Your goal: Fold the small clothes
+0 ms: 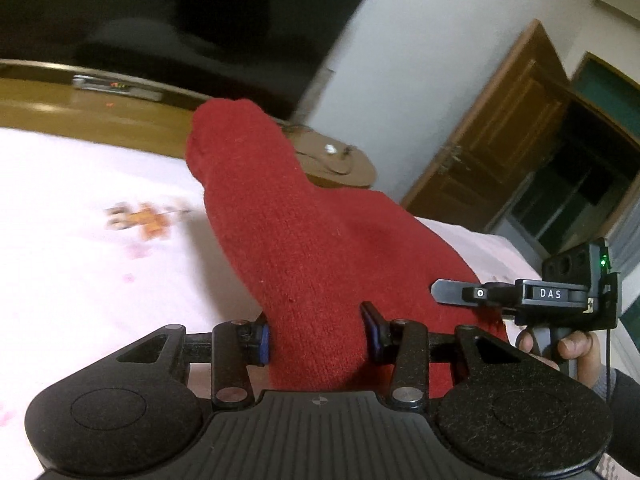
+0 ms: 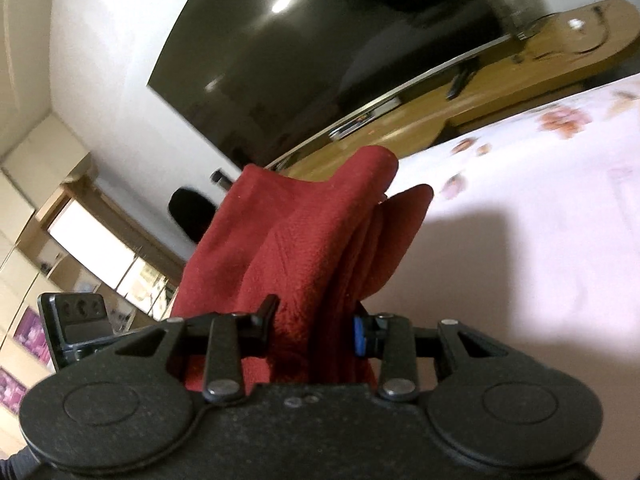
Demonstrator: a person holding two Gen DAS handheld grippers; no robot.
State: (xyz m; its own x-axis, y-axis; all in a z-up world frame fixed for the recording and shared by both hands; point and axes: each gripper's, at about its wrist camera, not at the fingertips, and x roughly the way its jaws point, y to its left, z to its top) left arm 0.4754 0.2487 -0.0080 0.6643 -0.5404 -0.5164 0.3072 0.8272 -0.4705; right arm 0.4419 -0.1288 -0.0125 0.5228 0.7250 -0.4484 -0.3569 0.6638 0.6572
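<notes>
A small red knitted garment (image 1: 312, 248) is held up above a pale pink floral bedsheet (image 1: 80, 280). My left gripper (image 1: 316, 336) is shut on its near edge, and the cloth bulges up between the blue pads. My right gripper shows at the right of the left wrist view (image 1: 444, 293), its fingers clamped on the garment's right edge. In the right wrist view the same red garment (image 2: 304, 240) hangs bunched in folds, and my right gripper (image 2: 316, 328) is shut on it. The left gripper's body (image 2: 76, 328) shows at the far left.
A large dark TV screen (image 2: 320, 60) stands on a wooden unit (image 1: 120, 108) beyond the bed. A round wooden stand with a cable (image 1: 336, 160) is behind the garment. A wooden door (image 1: 500, 128) is at the right. White cupboards (image 2: 24, 200) are at the left.
</notes>
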